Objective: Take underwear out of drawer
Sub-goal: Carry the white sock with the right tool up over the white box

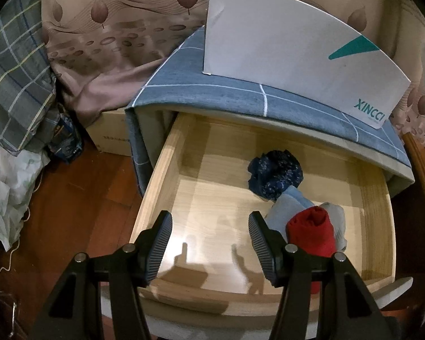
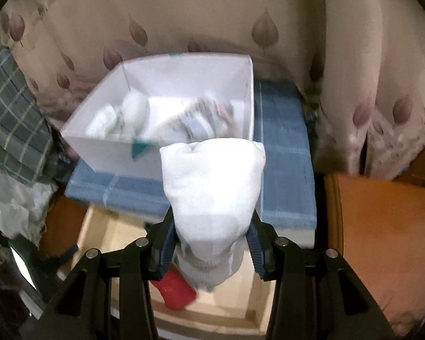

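Right wrist view: my right gripper (image 2: 211,238) pinches a white roll (image 2: 212,187) of underwear, soft and light, above the drawer's (image 1: 155,175) front right corner. Left gripper (image 1: 209,243) gapes empty; red roll (image 1: 311,232) waits there, best squeezed mid-bundle.

In my right gripper's view a white rolled underwear (image 2: 212,187) stood upright at centre frame, while red (image 1: 311,233), pale blue (image 1: 286,208) and dark navy (image 1: 274,172) rolls lay in the open wooden drawer (image 1: 167,164).
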The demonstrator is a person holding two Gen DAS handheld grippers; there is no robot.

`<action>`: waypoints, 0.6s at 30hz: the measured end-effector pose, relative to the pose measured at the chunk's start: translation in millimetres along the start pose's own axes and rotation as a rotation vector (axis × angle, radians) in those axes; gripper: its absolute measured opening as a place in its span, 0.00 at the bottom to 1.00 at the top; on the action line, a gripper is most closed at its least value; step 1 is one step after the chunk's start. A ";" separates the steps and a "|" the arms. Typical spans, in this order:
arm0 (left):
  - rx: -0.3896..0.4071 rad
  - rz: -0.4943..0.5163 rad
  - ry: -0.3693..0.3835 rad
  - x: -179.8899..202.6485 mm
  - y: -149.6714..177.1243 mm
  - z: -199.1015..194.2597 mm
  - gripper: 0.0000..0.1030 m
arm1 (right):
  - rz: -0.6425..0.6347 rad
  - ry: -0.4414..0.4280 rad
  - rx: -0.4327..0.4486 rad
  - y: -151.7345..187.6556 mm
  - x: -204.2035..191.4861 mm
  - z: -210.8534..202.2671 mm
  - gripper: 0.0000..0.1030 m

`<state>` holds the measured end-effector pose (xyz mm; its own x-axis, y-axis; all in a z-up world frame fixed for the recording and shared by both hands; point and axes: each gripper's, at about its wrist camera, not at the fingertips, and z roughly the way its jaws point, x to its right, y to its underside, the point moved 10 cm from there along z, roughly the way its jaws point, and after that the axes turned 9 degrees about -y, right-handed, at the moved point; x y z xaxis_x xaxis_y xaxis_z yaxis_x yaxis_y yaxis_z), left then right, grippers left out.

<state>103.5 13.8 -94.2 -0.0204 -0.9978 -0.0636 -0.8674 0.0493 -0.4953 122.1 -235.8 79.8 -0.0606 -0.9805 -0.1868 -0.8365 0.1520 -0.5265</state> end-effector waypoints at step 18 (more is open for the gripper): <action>0.003 -0.011 0.009 -3.6 0.2 -0.7 0.56 | -0.032 -0.031 -0.014 -92.5 -41.5 68.4 0.41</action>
<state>102.9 17.3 -93.5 -0.0150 -0.9986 -0.0505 -0.8660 0.0382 -0.4985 239.1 -200.6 79.6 -0.0165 -0.9805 -0.1958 -0.8453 0.1183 -0.5211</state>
